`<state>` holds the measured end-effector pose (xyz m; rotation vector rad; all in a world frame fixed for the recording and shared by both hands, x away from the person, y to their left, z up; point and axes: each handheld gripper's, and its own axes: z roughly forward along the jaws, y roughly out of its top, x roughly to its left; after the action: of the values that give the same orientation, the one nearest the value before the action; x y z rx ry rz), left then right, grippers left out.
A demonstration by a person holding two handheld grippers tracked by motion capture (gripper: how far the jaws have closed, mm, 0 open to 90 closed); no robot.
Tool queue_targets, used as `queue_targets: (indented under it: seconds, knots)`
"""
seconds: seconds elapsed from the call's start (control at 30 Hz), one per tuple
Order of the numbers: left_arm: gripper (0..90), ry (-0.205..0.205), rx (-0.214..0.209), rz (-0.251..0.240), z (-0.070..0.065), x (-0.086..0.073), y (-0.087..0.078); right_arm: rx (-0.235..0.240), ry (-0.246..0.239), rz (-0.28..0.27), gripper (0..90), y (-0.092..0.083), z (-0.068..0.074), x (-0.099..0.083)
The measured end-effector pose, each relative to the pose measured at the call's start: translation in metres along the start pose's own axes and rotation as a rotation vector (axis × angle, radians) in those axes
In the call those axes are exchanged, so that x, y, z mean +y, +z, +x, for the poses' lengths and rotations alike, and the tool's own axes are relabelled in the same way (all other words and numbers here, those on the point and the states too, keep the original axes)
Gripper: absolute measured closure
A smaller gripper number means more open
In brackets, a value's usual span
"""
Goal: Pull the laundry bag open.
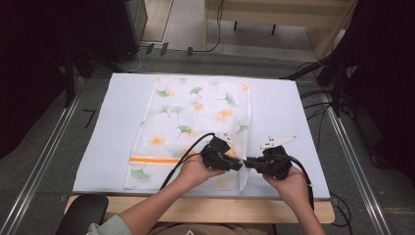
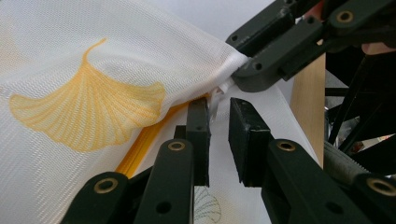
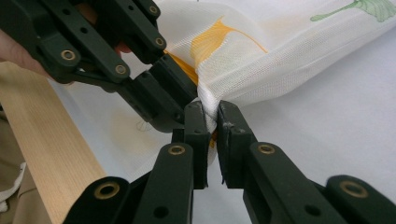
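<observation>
Between both grippers' jaws, ginkgo-print mesh bag (image 1: 195, 122), lifted corner.

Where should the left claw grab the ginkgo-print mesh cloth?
On the bunched corner of the mesh cloth, right beside the right claw that already pinches it. Come in level from the near table edge: the lifted corner stands clear of the table there, between the left claw pads.
</observation>
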<state>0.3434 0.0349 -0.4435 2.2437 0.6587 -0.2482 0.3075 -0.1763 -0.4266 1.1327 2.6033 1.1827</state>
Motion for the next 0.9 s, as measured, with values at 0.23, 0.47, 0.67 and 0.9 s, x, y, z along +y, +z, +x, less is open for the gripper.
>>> queue_targets:
  seconds: [0.23, 0.47, 0.67, 0.9]
  knots:
    - [81.9, 0.028, 0.017, 0.007, -0.0003, 0.002, 0.0015, 0.001, -0.006, -0.002, 85.1, -0.0003, 0.0012, 0.0005]
    - [89.6, 0.023, 0.014, 0.023, -0.0016, 0.0026, 0.0038, 0.009, -0.024, -0.002, 85.1, 0.0011, 0.0052, 0.0021]
    - [90.0, 0.017, 0.008, 0.024, 0.0001, 0.003, 0.0021, 0.009, -0.021, -0.007, 85.1, 0.0, 0.0037, 0.0018]
    - [90.0, 0.005, -0.003, 0.011, 0.0012, 0.0028, -0.0005, 0.014, -0.021, -0.02, 85.1, -0.0012, 0.0034, 0.0016]
